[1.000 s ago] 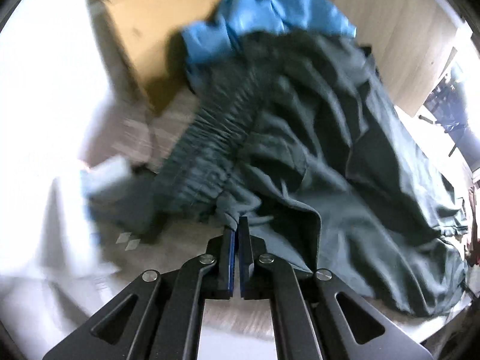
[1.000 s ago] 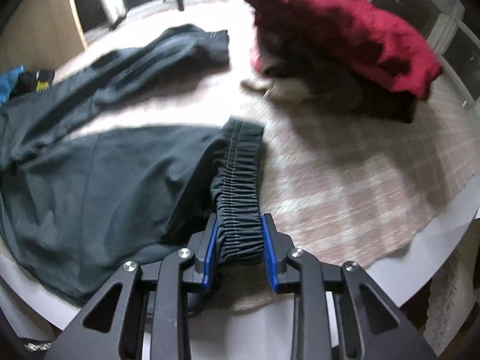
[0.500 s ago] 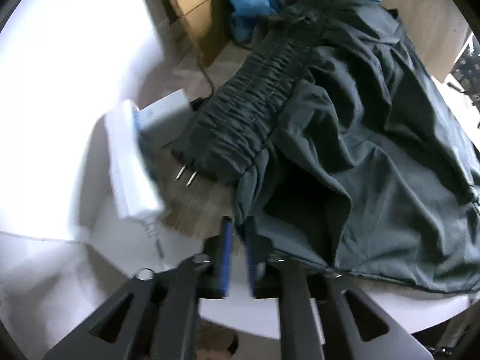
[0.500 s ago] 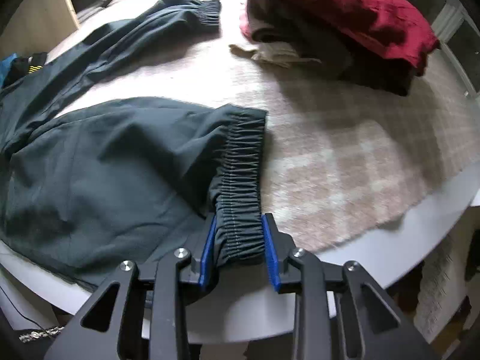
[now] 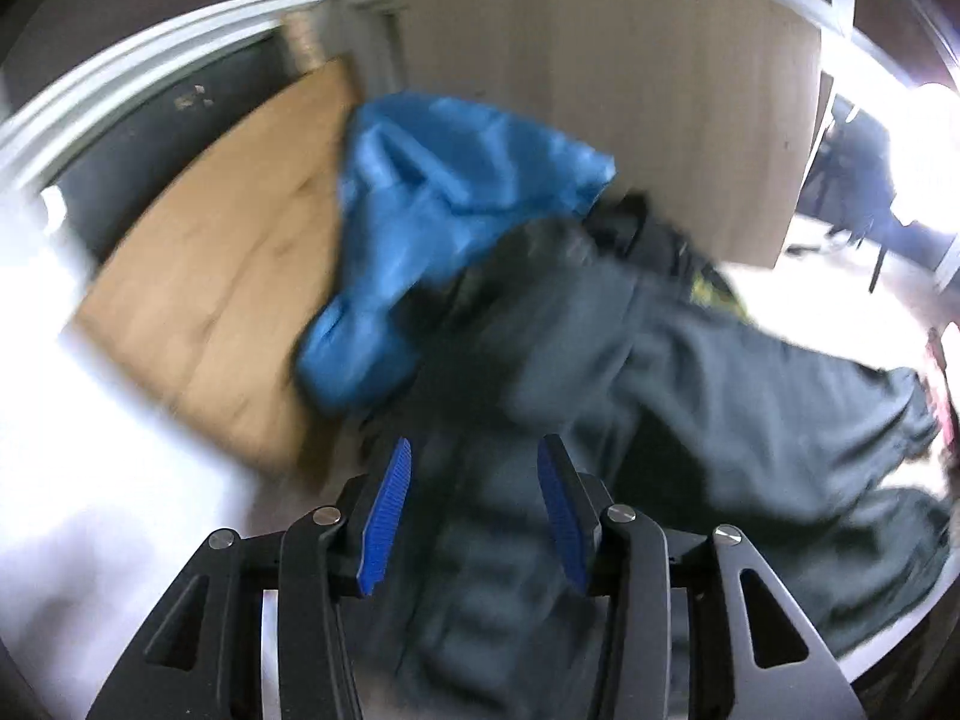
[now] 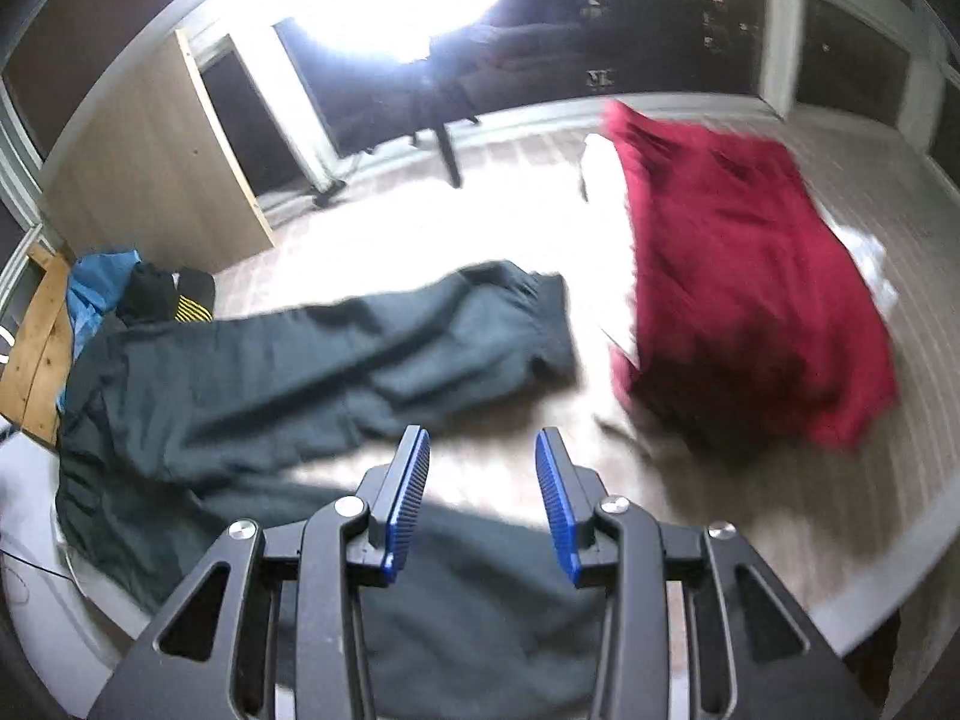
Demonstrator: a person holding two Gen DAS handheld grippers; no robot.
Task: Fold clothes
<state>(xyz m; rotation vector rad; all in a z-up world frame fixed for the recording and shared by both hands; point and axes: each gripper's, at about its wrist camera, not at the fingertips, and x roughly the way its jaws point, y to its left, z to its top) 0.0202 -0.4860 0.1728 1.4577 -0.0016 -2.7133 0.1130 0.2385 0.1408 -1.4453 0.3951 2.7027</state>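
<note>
Each hand-held gripper (image 5: 474, 504) (image 6: 482, 495) gapes empty over dark trousers (image 6: 288, 372); only right view shows red garment (image 6: 738, 300).

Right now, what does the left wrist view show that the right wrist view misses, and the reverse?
Only the left wrist view shows the left gripper, open over blurred dark cloth, and the full face of the cardboard. Only the right wrist view shows the right gripper, open, the red pile and the pant cuff. Both show the dark pants, the blue garment and the wooden panel.
</note>
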